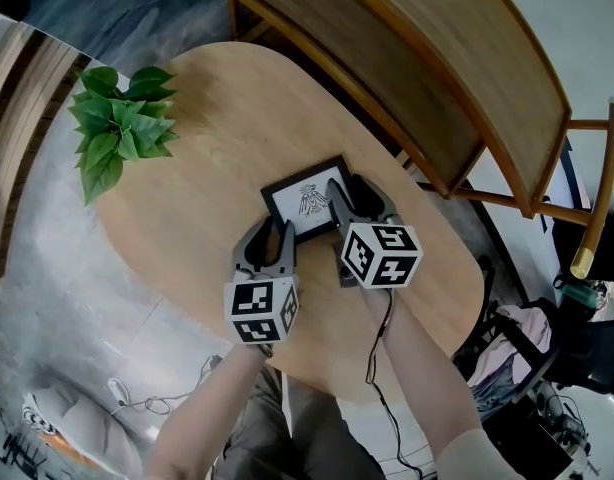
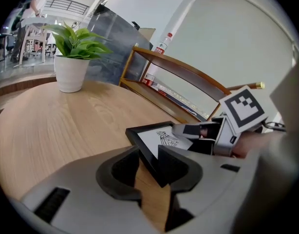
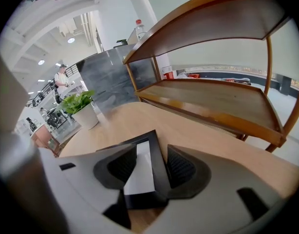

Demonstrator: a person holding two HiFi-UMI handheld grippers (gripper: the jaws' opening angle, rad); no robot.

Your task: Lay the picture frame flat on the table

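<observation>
An oval light-wood table fills the middle. A curved brown wooden shelf unit stands just beyond it, and a leafy green plant in a white pot sits near its far left edge. A black rectangular picture frame with a white print lies face up on the tabletop. The left gripper straddles its near corner and the right gripper its right edge. The 2 pairs of jaws stand apart, squeezing nothing.

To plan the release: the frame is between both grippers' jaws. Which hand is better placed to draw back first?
Probably the right. The right gripper holds its jaws wide around the picture frame, not pressing it. The left gripper sits close on the frame's corner and may be steadying it.
</observation>
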